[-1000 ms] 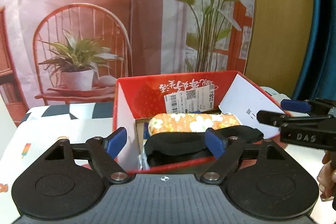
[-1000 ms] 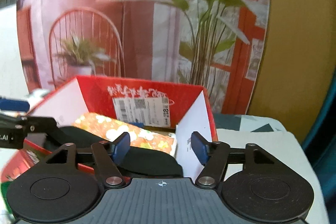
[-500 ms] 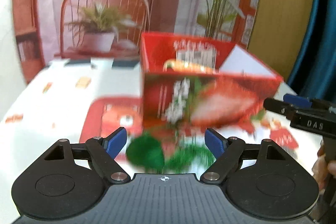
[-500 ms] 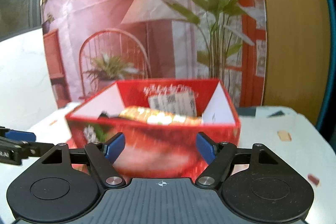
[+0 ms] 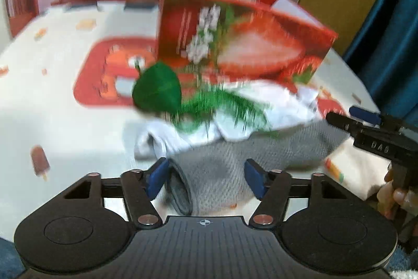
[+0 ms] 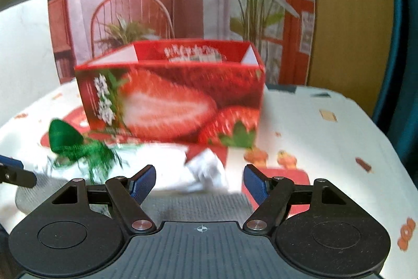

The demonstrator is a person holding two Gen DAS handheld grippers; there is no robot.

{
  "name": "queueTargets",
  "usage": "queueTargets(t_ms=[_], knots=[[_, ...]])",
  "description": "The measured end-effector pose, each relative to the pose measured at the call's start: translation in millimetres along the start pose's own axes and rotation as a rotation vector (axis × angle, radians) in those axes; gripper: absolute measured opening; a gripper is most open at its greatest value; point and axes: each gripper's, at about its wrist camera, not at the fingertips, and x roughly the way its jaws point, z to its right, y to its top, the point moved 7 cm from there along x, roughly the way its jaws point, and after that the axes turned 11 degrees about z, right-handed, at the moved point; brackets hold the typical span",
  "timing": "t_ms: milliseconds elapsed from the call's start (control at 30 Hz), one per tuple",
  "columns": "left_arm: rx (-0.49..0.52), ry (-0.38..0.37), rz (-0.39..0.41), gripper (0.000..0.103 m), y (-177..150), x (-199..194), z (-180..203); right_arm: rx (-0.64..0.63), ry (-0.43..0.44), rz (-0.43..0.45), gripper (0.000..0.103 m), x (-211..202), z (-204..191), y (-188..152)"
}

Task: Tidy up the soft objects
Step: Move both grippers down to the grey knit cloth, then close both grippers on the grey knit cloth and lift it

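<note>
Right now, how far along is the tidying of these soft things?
What the red box holds is hidden. In hand: the left gripper has just been closing its jaws around the grey knit. Left: that knit, the white cloth and green ribbon lie outside it.

White letters reading roughly "DAS" show on the black body of the right gripper [image 5: 365, 119]. White script on the inner back wall of the red strawberry box [image 6: 183, 101] is too blurred to read.

light: bright, even; blur: heavy motion smear both views; edges: fisheye-bowed
</note>
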Motion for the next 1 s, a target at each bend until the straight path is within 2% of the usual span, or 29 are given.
queueTargets(t_ms=[33,67,167,233,333,467,600,1000], knots=[[-0.007,0.004,-0.033,0.052,-4.9,6.1,-2.2,0.003,-0.001,-0.008,0.071,2.0,0.9,-1.7],[-0.015,0.005,-0.050,0.050,-9.5,9.9,-3.2,0.004,-0.001,-0.020,0.071,3.7,1.1,-4.3],[-0.021,0.000,-0.043,0.046,-10.0,14.1,-5.0,-0.009,-0.007,-0.058,0.071,10.1,-0.5,-12.8],[-0.013,0.016,-0.033,0.035,-10.8,14.2,-7.0,-0.009,-0.021,-0.077,0.071,13.5,0.5,-16.7],[-0.025,0.027,-0.021,0.029,-10.2,14.5,-11.9,0.012,-0.048,-0.099,0.071,17.4,7.2,-20.2],[-0.027,0.035,-0.008,0.028,-8.6,13.8,-14.0,0.048,-0.044,-0.134,0.070,21.1,12.2,-26.8],[-0.045,0.046,0.003,0.027,-6.2,13.3,-18.5,0.022,-0.030,-0.154,0.068,26.0,6.4,-30.7],[-0.070,0.076,0.022,0.027,-2.9,14.9,-26.1,0.011,0.006,-0.151,0.068,31.2,0.9,-31.8]])
